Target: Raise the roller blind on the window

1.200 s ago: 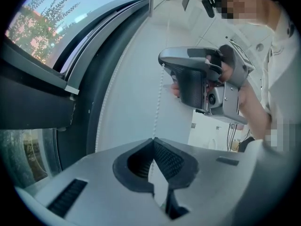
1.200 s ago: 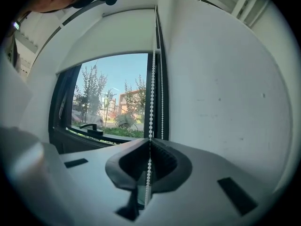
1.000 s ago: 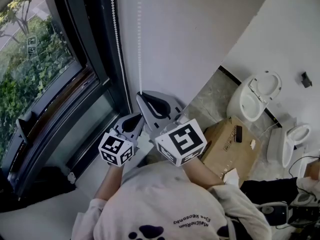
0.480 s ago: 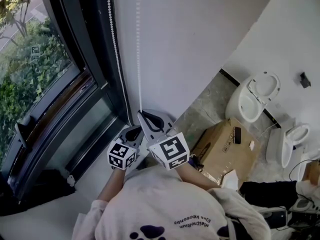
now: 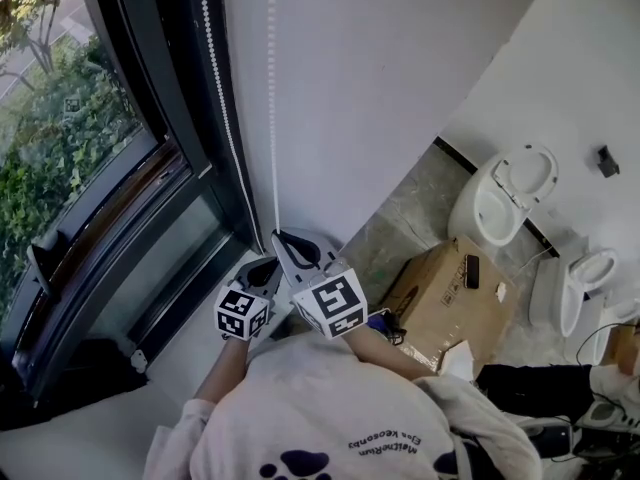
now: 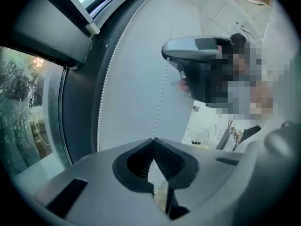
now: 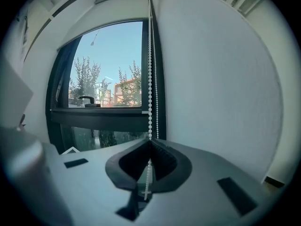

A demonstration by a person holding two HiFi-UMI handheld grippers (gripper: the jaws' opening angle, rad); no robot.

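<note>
Left gripper (image 6: 153, 140) and right gripper (image 7: 149, 142), both clenched on the bead chain (image 7: 149, 79); pull best kept straight down, along the chain, so beads cannot slip

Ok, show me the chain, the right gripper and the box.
chain (image 7: 150, 79): right gripper view, on the strand above the jaws.
right gripper (image 5: 279, 237): head view, at its closed tips on the chain.
box (image 5: 445, 303): head view, on its top face.

two hand-held grippers (image 5: 270, 262) (image 5: 278, 237), one box (image 5: 448, 303)
</note>
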